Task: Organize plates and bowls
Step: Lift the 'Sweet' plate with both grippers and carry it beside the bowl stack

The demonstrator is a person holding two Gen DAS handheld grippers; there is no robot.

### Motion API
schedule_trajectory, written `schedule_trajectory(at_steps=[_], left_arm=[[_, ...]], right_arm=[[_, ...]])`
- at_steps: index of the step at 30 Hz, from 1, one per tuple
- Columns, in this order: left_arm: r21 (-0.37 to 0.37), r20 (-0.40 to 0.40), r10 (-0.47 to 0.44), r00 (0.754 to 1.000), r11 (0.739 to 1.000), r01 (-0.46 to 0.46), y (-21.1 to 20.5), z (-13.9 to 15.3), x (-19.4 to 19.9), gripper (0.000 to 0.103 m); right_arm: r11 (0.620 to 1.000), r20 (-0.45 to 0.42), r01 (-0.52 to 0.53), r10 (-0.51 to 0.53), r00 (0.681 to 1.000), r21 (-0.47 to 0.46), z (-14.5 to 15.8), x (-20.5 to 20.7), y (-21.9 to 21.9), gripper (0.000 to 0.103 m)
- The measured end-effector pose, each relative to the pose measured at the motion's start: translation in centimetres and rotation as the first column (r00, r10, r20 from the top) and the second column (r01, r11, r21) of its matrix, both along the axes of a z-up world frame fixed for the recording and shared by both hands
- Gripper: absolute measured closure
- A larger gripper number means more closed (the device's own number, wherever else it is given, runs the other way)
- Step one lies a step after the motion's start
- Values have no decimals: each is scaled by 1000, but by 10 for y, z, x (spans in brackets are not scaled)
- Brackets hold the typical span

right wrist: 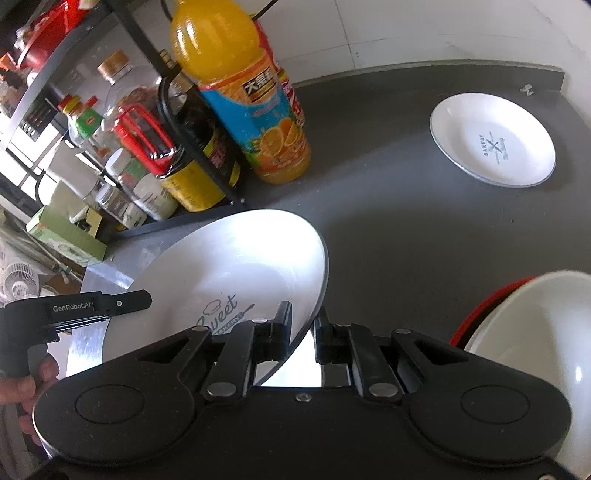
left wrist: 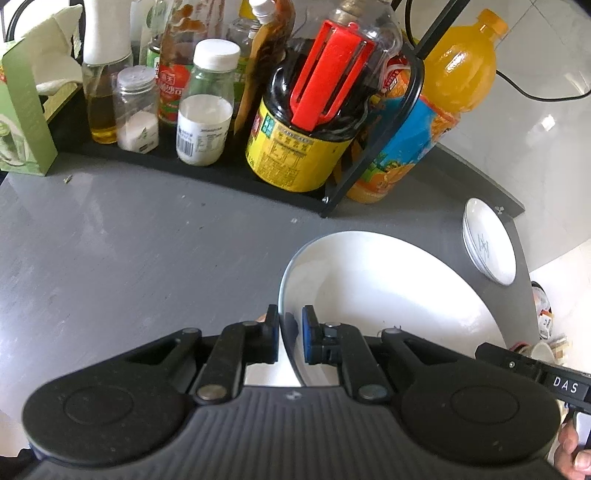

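Two claws — one plate (right wrist: 229,266) between.

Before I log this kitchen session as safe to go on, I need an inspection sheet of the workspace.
Surface: grey countertop, a few specks near the rack.
Job's things: large plate tilted, printed face up; small plate stack flat at the far corner; white bowl low right, red rim behind it.
Clutter: black rack crowded with bottles and jars; orange juice bottle beside it; green box.
Grippers: left tool and right tool each straddle the large plate's rim on opposite sides.
Cables: black cable along the wall.
Surroundings: white tiled wall; small fan beyond the counter.
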State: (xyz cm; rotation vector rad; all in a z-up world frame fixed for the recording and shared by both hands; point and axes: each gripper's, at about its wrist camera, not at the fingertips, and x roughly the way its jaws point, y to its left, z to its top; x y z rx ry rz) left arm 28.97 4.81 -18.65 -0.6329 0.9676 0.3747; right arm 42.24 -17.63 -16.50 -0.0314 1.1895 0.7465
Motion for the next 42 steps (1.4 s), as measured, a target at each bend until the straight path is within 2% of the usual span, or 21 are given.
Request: schedule_trajectory(at_steps=[7, 15, 24, 34, 38, 42], left_arm=[[8, -9, -13, 1000, 1000, 13, -1, -3, -18, 93], [-16, -43, -27, 999, 1000, 26, 0, -18, -33, 93], [-16, -70, -37, 997, 999, 36, -2, -29, -35, 93], [38, -122, -41, 992, 998, 46, -8, -34, -30, 92], [53, -132, -47, 990, 997, 54, -8, -38, -29, 91], [33, -146, -48, 988, 998, 53, -8, -48, -31, 90]], right_arm=[[1000, -9, -3, 3, 1000, -4, -2, -19, -2, 91], [1000, -26, 2, -3, 1000, -21, -13, -36, -3, 91], [999, -36, -6, 4, 999, -53, -22, -42, -1, 91], [991, -71, -19, 10, 997, -132, -39, -52, 7, 90], [990, -76, -19, 9, 997, -138, -42, -53, 10, 90], [992, -90, 12, -24, 996, -128, -45, -50, 9, 91]])
